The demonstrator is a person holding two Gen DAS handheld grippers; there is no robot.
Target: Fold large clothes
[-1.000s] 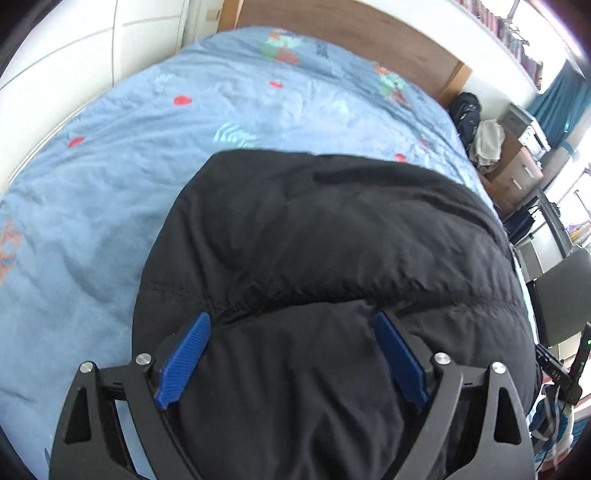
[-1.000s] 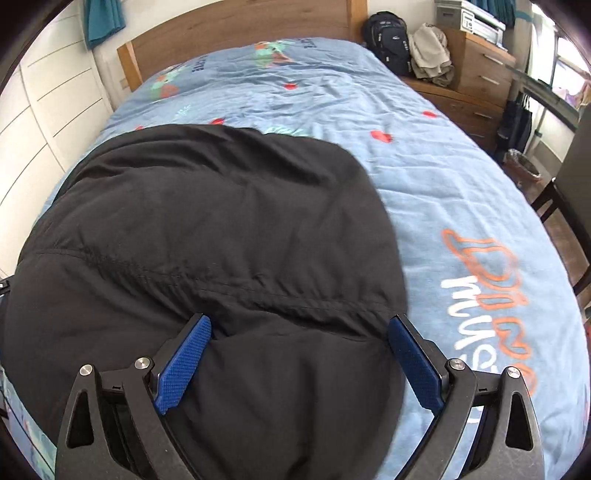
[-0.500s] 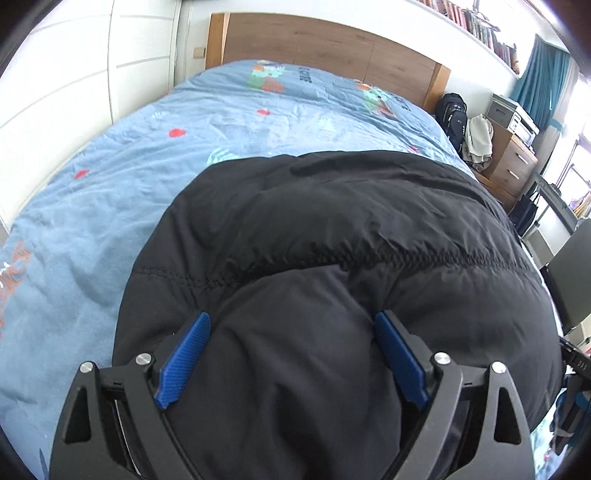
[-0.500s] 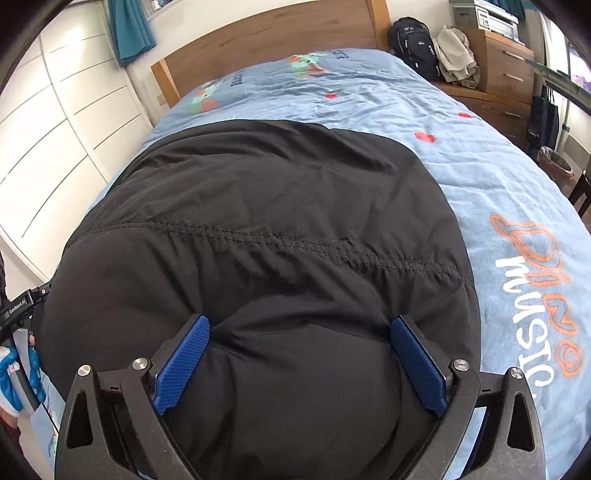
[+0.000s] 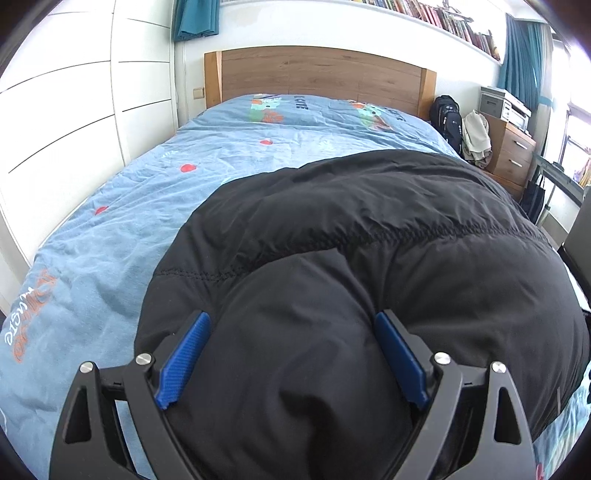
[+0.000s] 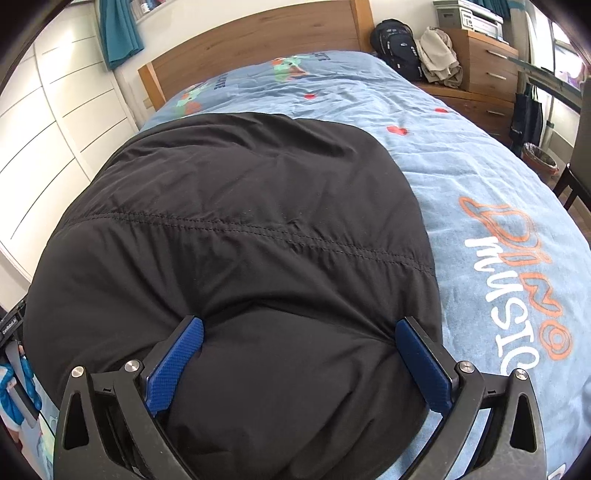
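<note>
A bedroom, its bed (image 5: 122, 206) spread with a light-blue printed cover, fills both views beneath a wooden headboard (image 5: 317, 75). White panelled wardrobe doors (image 5: 62, 122) run down the left edge of each frame, with a teal curtain (image 5: 195, 18) at the upper left. A black padded jacket (image 5: 369, 258) lies bulked across the bed's near end, blocking most of the cover from lower centre to the middle of both pictures.

The left gripper (image 5: 291, 343) straddles a puffed fold of the jacket, blue pads (image 5: 184, 354) pressed into the fabric on either side, jaws spread wide around that bulge. The right gripper (image 6: 299, 347) sits the same way over the jacket's near edge; its jaws have just been opening, the fold between them.

At upper right stand a black backpack (image 5: 447, 122), a heap of beige clothing (image 5: 476, 136) and a wooden chest of drawers (image 5: 513, 155) bearing a printer (image 5: 504, 105).

Only the left view shows the bookshelf (image 5: 443, 18) along the top wall. Only the right view shows the large orange-and-white lettering (image 6: 517, 288) in full, a wastebasket (image 6: 539, 157) at far right, and blue-and-white gear (image 6: 14, 380) at lower left.
</note>
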